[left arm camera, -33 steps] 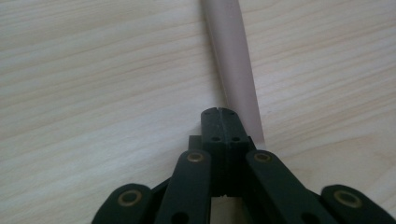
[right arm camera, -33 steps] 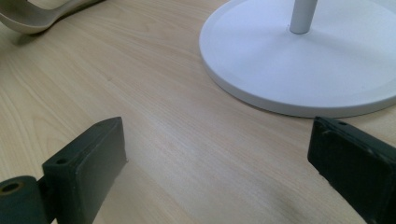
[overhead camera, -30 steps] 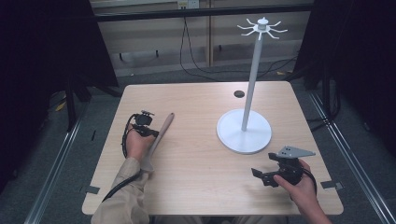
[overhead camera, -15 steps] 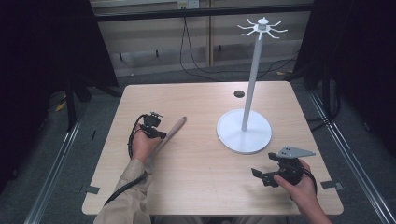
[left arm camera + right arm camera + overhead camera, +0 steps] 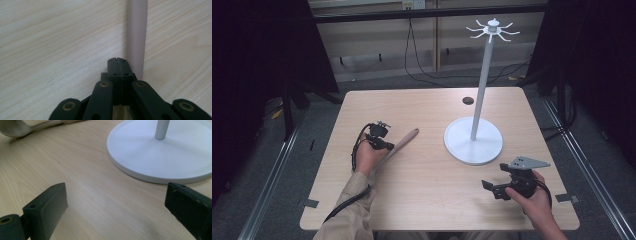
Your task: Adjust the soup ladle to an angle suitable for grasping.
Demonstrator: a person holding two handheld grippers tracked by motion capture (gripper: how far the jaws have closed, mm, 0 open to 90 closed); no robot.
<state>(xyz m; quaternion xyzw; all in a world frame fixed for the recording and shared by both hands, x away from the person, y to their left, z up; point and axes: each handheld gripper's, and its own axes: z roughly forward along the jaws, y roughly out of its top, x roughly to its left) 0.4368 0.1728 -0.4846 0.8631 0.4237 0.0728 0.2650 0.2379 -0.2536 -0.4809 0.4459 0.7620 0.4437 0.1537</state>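
Observation:
A long wooden spoon (image 5: 399, 145) lies slanted on the left half of the table. My left gripper (image 5: 388, 146) rests on the table against it. In the left gripper view the jaws (image 5: 117, 61) are shut on each other with nothing between them, and the spoon's round handle (image 5: 136, 37) runs along their right side. My right gripper (image 5: 491, 189) is held open near the front right edge, pointing left. Bare tabletop lies between its pads (image 5: 116, 202). The spoon's bowl end (image 5: 15, 127) shows far off in the right gripper view.
A white stand with a round base (image 5: 473, 140) (image 5: 160, 157), a tall pole and a ring of hooks on top (image 5: 492, 30) stands right of centre. A small dark disc (image 5: 468, 100) lies behind it near the far edge.
The left hand has moved right and toward the front. The spoon has swung clockwise from a steep slant to a flatter one, its far end now further right. The right gripper has stayed still.

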